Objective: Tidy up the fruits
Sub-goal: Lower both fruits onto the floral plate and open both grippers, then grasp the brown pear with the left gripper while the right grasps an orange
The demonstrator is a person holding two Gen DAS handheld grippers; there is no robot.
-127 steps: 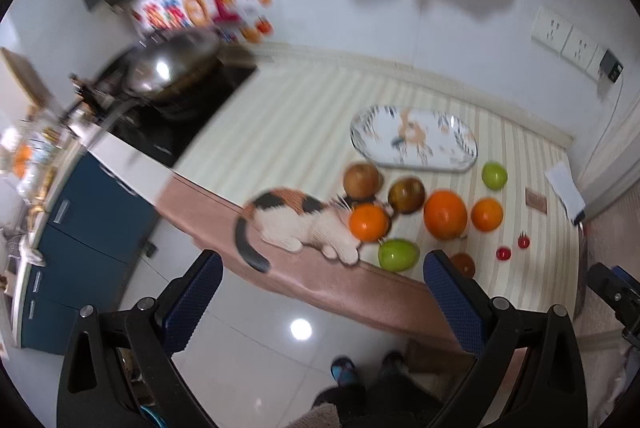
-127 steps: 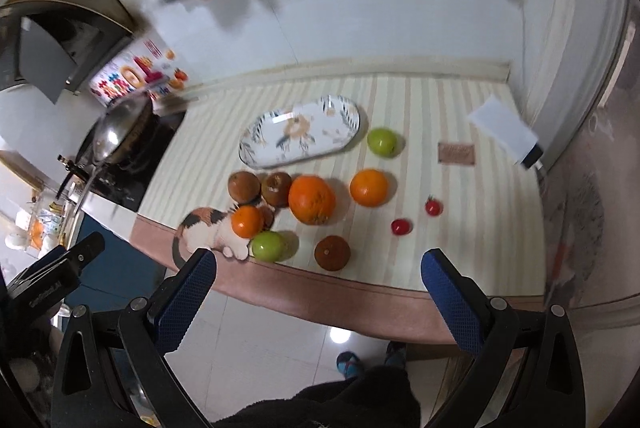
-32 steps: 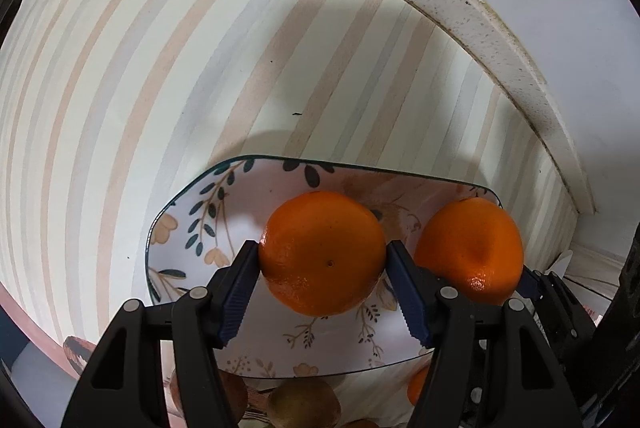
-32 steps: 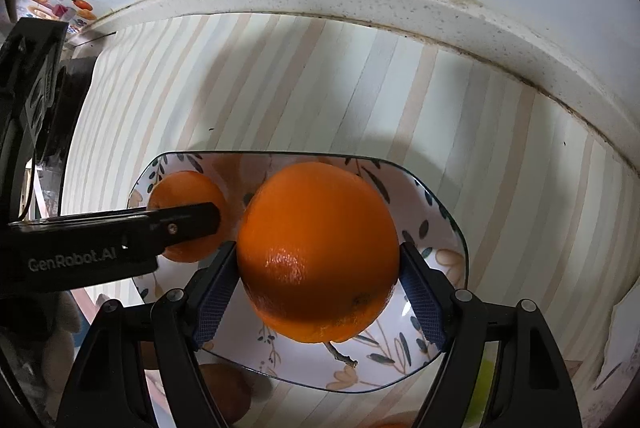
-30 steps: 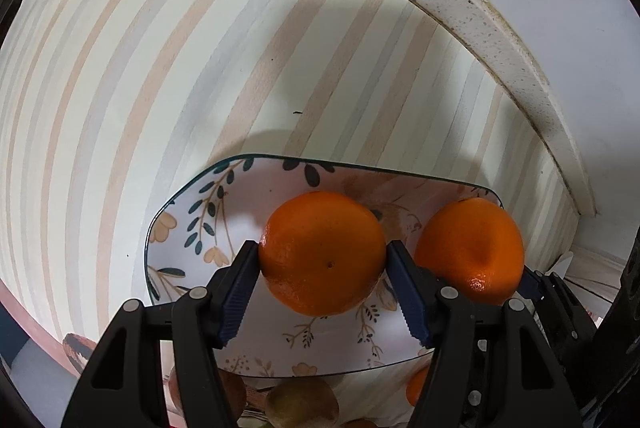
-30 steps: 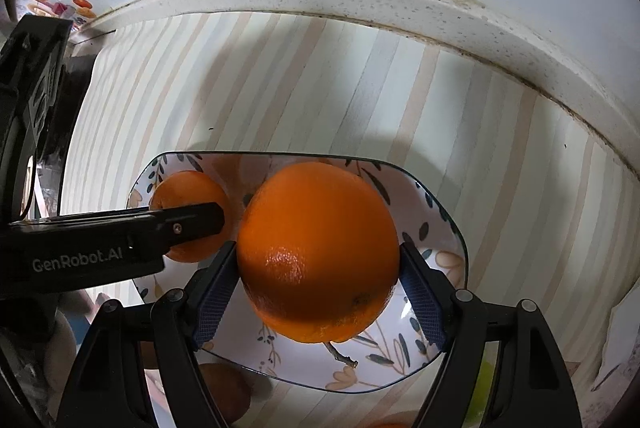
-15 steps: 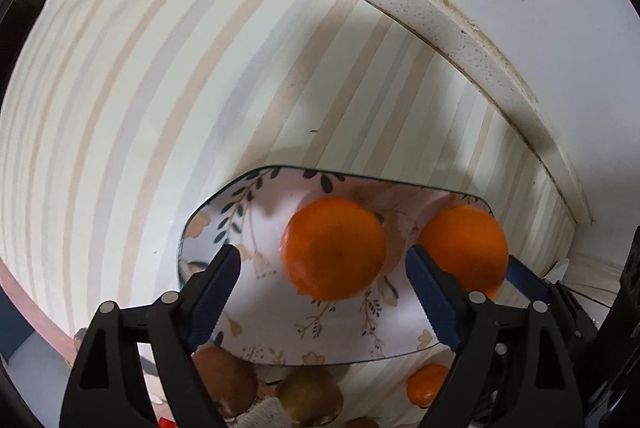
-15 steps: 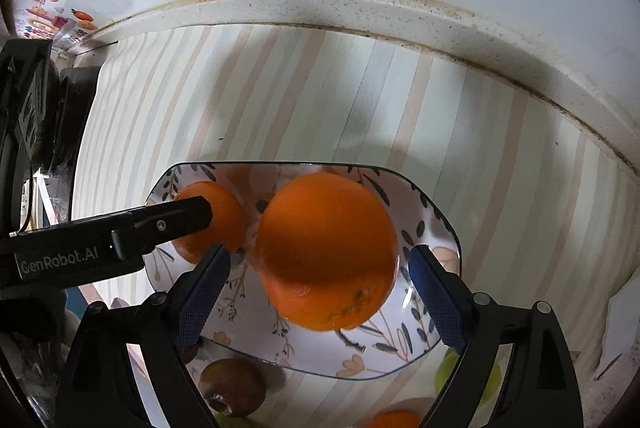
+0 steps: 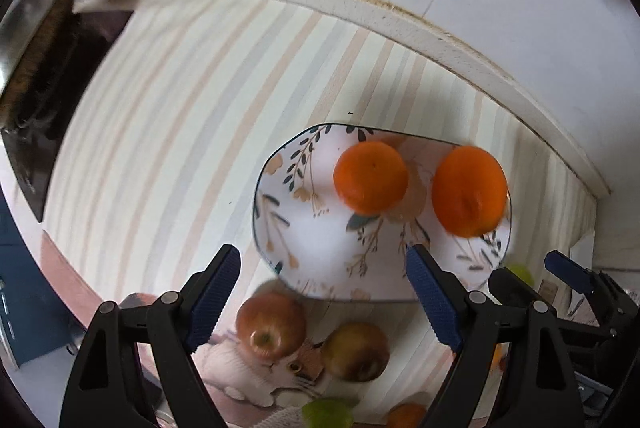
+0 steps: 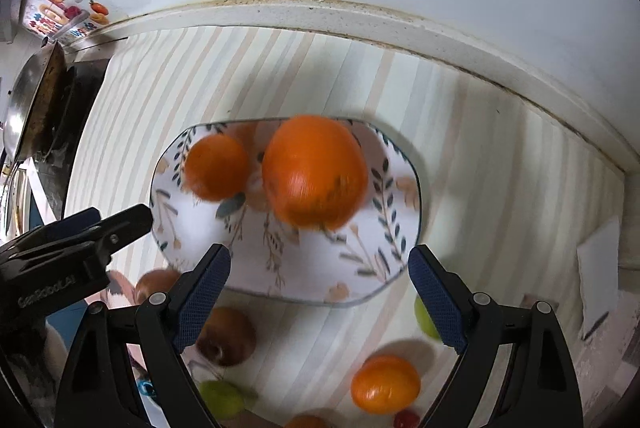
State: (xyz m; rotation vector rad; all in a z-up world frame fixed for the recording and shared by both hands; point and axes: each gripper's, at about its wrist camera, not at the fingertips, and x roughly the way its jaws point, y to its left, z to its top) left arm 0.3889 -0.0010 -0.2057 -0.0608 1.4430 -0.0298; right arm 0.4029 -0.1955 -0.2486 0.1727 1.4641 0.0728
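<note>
A floral plate (image 9: 316,244) (image 10: 384,264) lies on the striped counter with two oranges on it. The smaller orange (image 9: 370,177) (image 10: 218,166) sits left of the large orange (image 9: 469,191) (image 10: 315,170). My left gripper (image 9: 326,300) is open and empty, raised over the plate's near left edge. My right gripper (image 10: 320,296) is open and empty above the plate's near edge. Off the plate lie two brown apples (image 9: 270,324) (image 9: 355,350), a green fruit (image 9: 327,413), a green fruit (image 10: 426,318) and another orange (image 10: 385,383).
A toy cat (image 9: 256,376) lies at the counter's front edge. A wok (image 10: 34,96) on a dark stove (image 9: 52,88) stands at the left. The white backsplash ledge (image 10: 360,20) runs behind the plate. A white paper (image 10: 598,276) lies at the right.
Both grippers opened and let go of their oranges, which now rest on the plate. Both grippers have drawn back and up from the plate.
</note>
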